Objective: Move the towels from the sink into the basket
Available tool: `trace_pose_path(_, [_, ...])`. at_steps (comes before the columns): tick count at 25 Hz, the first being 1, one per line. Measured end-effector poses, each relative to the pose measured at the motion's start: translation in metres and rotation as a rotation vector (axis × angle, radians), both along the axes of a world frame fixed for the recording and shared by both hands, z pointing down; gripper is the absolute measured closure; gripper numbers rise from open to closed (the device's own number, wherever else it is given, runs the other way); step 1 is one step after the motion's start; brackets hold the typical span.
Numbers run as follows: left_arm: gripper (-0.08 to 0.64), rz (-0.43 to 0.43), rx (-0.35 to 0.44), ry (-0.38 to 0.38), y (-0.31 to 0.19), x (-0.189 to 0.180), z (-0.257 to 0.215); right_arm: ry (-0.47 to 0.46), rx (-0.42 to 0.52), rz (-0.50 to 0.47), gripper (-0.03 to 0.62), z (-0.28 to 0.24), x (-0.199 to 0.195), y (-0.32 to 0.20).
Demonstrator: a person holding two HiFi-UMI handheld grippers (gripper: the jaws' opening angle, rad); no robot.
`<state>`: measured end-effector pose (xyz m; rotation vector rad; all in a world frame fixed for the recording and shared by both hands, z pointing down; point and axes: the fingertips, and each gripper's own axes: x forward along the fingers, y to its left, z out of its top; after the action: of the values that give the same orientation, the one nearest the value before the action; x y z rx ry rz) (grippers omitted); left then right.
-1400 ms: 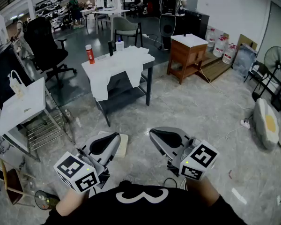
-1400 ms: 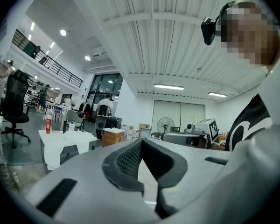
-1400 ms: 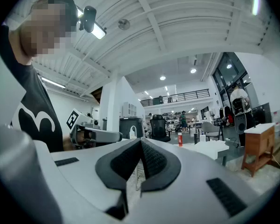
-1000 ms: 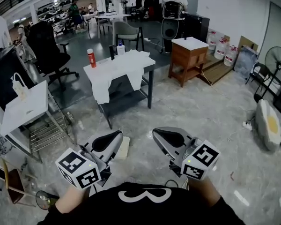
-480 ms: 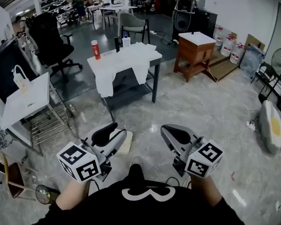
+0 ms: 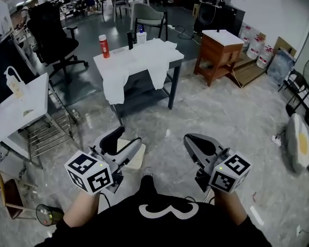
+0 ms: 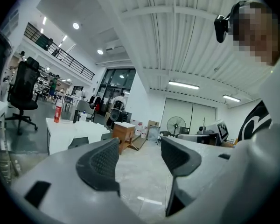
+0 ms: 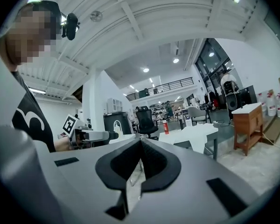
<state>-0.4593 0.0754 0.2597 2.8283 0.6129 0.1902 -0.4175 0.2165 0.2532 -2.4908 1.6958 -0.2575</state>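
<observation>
1. The left hand-held gripper [image 7: 139,147] is empty. Its jaws are opening and stand moderately apart, and only bare floor [image 6: 221,117] shows between the pads.
2. The right hand-held gripper [image 8: 141,144] has its jaws closed together, pad against pad, and holds nothing.
3. Both are carried low and close to the person's body, side by side and pointing forward over the floor. Neither touches anything.
4. Well ahead stands a grey worktop [image 6: 178,58] with white cloths [image 6: 144,55] spread over it and hanging off the front edge. A red bottle [image 6: 103,46] stands at its left corner.
5. Those cloths may be the towels, but from this far off I cannot be sure. No view shows a sink or a basket.
6. Judged from this, the task proper is not yet begun. This looks like the approach, with nothing picked up and nothing delivered.
7. The next move calls for walking up to where the towels lie and finding the sink. One hand-held gripper then goes down with its jaws spread wide over a fold of cloth before closing.
</observation>
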Motion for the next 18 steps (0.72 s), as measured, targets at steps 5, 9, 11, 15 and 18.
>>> trace_pose_path(5, [0.287,-0.029,-0.040,-0.036,-0.048,0.075,0.017,-0.032,-0.061,0.001,0.589,0.014,0.070,-0.038])
trace_pose_path(9, [0.285,-0.039,-0.041,-0.084,-0.087,0.141,0.033,-0.067,-0.089,0.006,0.589,0.025,0.141,-0.071])
trace_pose_path(11, [0.285,-0.043,-0.044,-0.122,-0.106,0.175,0.044,-0.097,-0.093,0.000,0.589,0.033,0.179,-0.091])
trace_pose_path(15, [0.285,-0.055,-0.036,-0.159,-0.143,0.242,0.057,-0.119,-0.109,-0.017,0.589,0.045,0.250,-0.134])
trace_pose_path(18, [0.285,-0.047,-0.020,-0.185,-0.164,0.284,0.070,-0.133,-0.118,-0.029,0.589,0.058,0.289,-0.163])
